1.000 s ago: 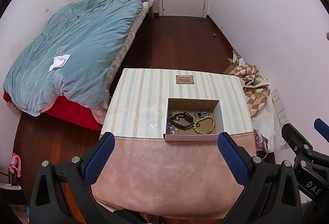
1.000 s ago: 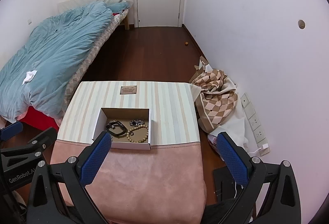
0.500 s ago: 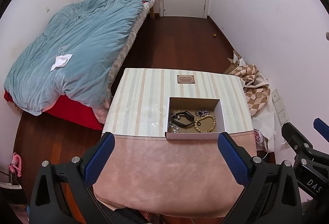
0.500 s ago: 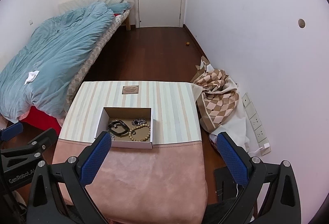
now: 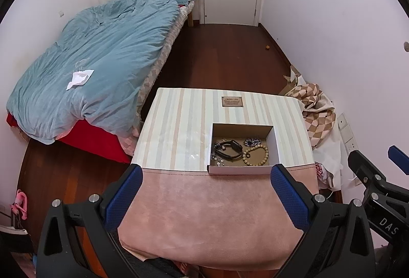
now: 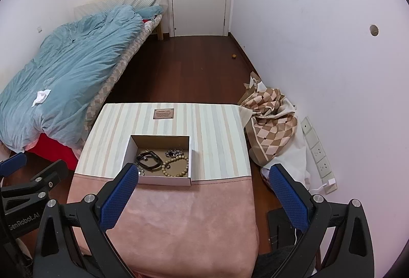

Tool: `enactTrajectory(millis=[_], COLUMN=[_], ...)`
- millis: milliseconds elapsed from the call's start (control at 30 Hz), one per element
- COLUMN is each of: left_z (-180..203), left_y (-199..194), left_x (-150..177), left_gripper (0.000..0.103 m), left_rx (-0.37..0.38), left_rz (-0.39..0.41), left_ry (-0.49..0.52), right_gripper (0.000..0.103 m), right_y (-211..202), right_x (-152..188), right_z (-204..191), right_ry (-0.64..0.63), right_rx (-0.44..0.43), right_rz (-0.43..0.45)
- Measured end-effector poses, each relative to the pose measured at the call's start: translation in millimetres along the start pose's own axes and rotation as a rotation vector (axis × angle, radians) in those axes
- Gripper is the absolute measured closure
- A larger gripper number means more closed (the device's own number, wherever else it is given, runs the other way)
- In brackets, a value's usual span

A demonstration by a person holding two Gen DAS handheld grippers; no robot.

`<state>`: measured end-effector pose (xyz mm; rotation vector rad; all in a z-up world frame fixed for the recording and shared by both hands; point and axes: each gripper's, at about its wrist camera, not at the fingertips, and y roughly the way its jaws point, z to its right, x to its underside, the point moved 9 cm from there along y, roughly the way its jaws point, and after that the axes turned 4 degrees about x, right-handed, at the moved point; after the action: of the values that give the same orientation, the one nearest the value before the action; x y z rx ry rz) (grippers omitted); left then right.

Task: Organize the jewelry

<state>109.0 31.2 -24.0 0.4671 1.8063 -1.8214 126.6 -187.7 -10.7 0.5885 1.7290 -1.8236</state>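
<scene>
A shallow white cardboard box [image 5: 277, 147] [image 6: 190, 150] sits on the table where the striped cloth meets the pink cloth. Inside lie a black watch [image 5: 228, 149] [image 6: 148, 160], a wooden bead bracelet [image 5: 255, 155] [image 6: 176, 165], a silver chain [image 5: 251, 142] [image 6: 174, 152] and small silver pieces [image 5: 217, 160]. My left gripper [image 5: 205, 177] is open and empty, above the pink cloth in front of the box. My right gripper [image 6: 203, 175] is open and empty, in front of the box and to its right.
The table [image 5: 179, 129] [image 6: 217, 135] bears a small brown plaque [image 5: 232, 101] [image 6: 164, 114] at its far side. A bed with a blue duvet [image 5: 102, 60] stands to the left. A checkered cloth pile [image 6: 271, 129] and wall sockets [image 6: 317, 150] are to the right.
Both grippers have drifted slightly, so the table and box shift a little in both views. Both stay open and empty. The box contents have not moved.
</scene>
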Motion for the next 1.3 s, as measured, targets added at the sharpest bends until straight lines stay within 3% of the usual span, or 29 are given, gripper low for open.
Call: enactTrajectory(millis=[1300], left_z=[0.9], left_y=[-7.4], left_x=[2.8], left_gripper=[0.001], left_rx=[0.002], left_rz=[0.012], left_ry=[-0.002], right_gripper=[0.0], right_y=[-1.0], right_x=[3.6], right_z=[-1.2], right_ry=[-0.004], right_rx=[0.006], right_rz=[0.008])
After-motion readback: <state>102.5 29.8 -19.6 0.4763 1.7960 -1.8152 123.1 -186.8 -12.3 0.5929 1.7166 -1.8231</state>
